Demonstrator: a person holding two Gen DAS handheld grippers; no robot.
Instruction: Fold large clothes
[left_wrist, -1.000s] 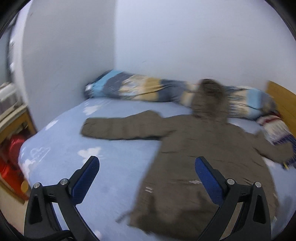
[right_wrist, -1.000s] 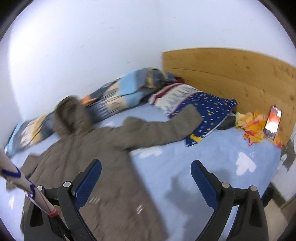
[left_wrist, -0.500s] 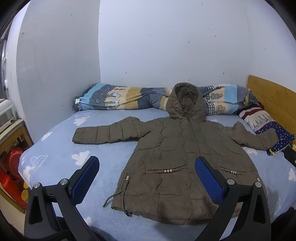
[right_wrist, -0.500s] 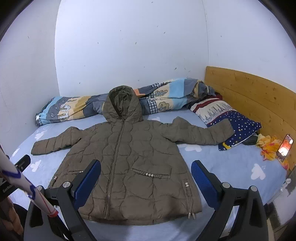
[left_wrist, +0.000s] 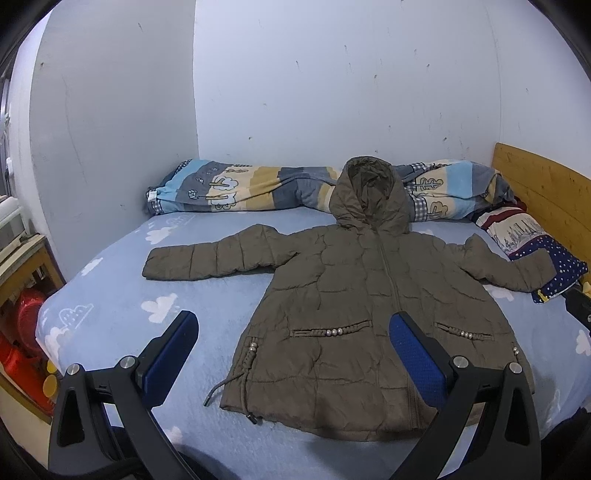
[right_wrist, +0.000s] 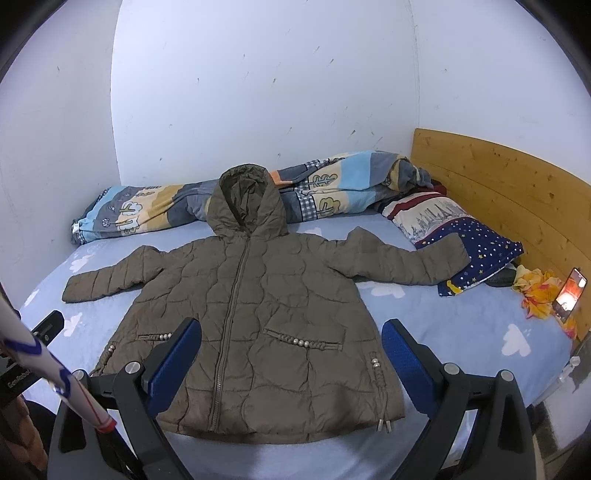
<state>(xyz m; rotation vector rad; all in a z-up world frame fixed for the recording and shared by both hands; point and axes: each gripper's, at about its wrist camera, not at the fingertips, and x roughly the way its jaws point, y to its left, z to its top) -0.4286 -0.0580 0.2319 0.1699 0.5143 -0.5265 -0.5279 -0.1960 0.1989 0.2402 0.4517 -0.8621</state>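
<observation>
In the left wrist view, the left gripper (left_wrist: 293, 345) is seen at 6 o'clock with its two blue-padded fingers (left_wrist: 168, 360) spread wide and nothing held between them. In the right wrist view, the right gripper (right_wrist: 291, 350) is likewise shown at 6 o'clock, fully spread and empty. Both are held above the near edge of the bed (left_wrist: 110, 295), apart from the garment.

The jacket (right_wrist: 255, 314) is laid flat, front side up, on the middle of the bed, hem toward the grippers and hood toward the wall. It is made of brown quilted fabric with puffy, wavy-stitched panels. The zipper (right_wrist: 231, 317) is closed along the centre. Two slanted pockets are trimmed with braid and small pale beads (right_wrist: 299, 342). A drawstring (left_wrist: 225, 386) trails from the hem at 7 o'clock in the left wrist view. Both sleeves are spread outward: one sleeve (left_wrist: 210, 258) rests flat on the sheet, while the cuff of the other sleeve (right_wrist: 406, 262) lies on a pillow. The hood (right_wrist: 245, 201) is propped upright against a rolled blanket.

The sheet is light blue, soft-looking, and printed with white clouds. The pillow (right_wrist: 476, 245), at 3 o'clock in the right wrist view, is dark blue with small stars. The blanket (left_wrist: 243, 188) is banded in blue, grey and yellow along the white wall. A wooden headboard (right_wrist: 509, 192) is seen at 2 o'clock, with a lit phone (right_wrist: 570, 295) leaning near its base beside a crumpled orange cloth (right_wrist: 537, 290).
</observation>
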